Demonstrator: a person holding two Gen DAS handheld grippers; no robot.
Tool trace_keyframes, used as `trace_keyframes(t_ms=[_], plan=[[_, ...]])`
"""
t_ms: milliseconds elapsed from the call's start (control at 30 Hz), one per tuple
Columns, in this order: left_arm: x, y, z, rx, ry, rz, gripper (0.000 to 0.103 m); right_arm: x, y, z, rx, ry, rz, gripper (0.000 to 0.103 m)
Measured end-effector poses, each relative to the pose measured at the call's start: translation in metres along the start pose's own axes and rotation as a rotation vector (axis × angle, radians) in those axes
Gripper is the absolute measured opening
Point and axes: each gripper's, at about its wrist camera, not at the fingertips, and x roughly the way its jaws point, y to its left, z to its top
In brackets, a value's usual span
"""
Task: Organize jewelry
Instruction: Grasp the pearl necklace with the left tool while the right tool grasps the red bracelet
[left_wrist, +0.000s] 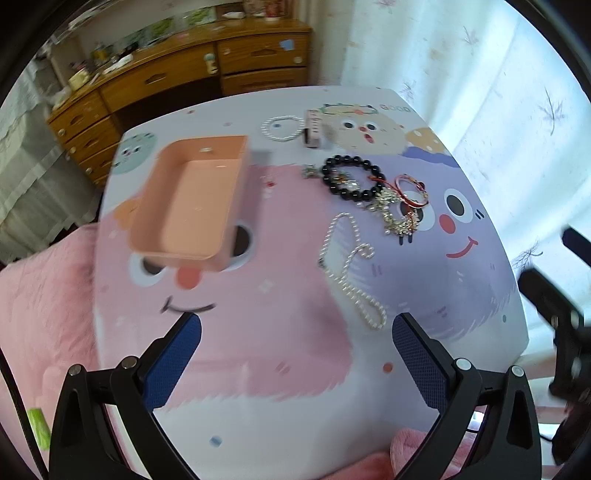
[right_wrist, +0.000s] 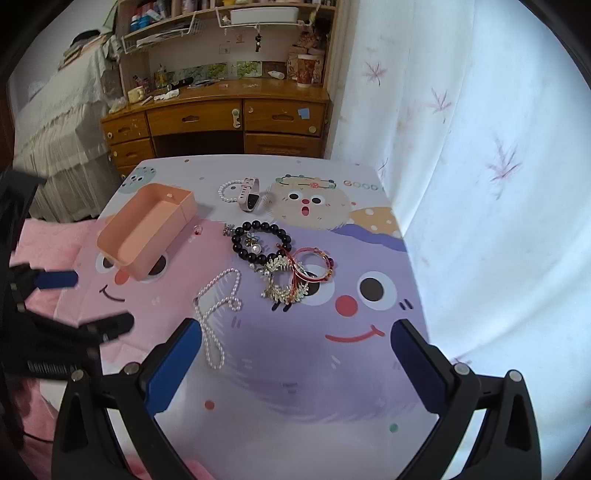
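Note:
An empty peach tray (left_wrist: 192, 201) (right_wrist: 146, 230) sits on the left of the cartoon-print table (left_wrist: 280, 332) (right_wrist: 295, 387). To its right lie a long pearl necklace (left_wrist: 349, 273) (right_wrist: 216, 314), a black bead bracelet (left_wrist: 351, 177) (right_wrist: 260, 240), a gold leafy piece (left_wrist: 397, 214) (right_wrist: 282, 284), red bangles (left_wrist: 413, 188) (right_wrist: 314, 266), a small pearl bracelet (left_wrist: 282, 128) (right_wrist: 227, 192) and a pink watch (left_wrist: 314, 129) (right_wrist: 251, 194). My left gripper (left_wrist: 295, 328) is open and empty above the table's near side. My right gripper (right_wrist: 295, 332) is open and empty, near the pearl necklace's lower end.
A wooden desk with drawers (left_wrist: 184, 74) (right_wrist: 221, 118) stands beyond the table. A white curtain (left_wrist: 461, 74) (right_wrist: 480, 147) hangs on the right. Pink bedding (left_wrist: 44, 295) (right_wrist: 48, 243) lies left of the table. The other gripper shows at the right edge (left_wrist: 561, 332) and left edge (right_wrist: 55, 332).

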Motion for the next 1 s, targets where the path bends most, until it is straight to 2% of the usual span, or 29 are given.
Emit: trace_keyframes(t_ms=[200,300,433,533,600,633,733,800,933,1000], plan=[[0.054,-0.034,0.013,-0.035,-0.001,-0.017,0.102,0.068,-0.036,0.017,0.082,-0.001,0.094,0.103],[0.081,-0.045,0.017,-0.091,0.010,0.016,0.100,0.105,-0.052,0.023,0.110,0.011,0.149,0.103],[0.110,-0.053,0.016,-0.153,0.038,0.043,0.093,0.147,-0.063,0.026,0.081,0.003,0.182,0.102],[0.125,-0.061,0.014,-0.131,0.062,0.102,0.093,0.173,-0.063,0.023,0.036,0.008,0.223,0.102],[0.128,-0.066,0.012,-0.112,0.061,0.130,0.088,0.189,-0.059,0.022,0.005,0.024,0.260,0.097],[0.130,-0.068,0.011,-0.102,0.062,0.143,0.086,0.195,-0.056,0.021,-0.006,0.033,0.271,0.092],[0.134,-0.073,0.009,-0.108,0.078,0.162,0.086,0.208,-0.053,0.018,-0.022,0.059,0.266,0.091],[0.134,-0.073,0.011,-0.130,0.070,0.157,0.081,0.208,-0.051,0.018,-0.036,0.036,0.260,0.089],[0.133,-0.072,0.013,-0.158,0.066,0.109,0.069,0.211,-0.049,0.021,-0.065,0.028,0.277,0.084],[0.135,-0.071,0.016,-0.171,0.075,0.098,0.068,0.212,-0.048,0.021,-0.081,0.023,0.272,0.080]])
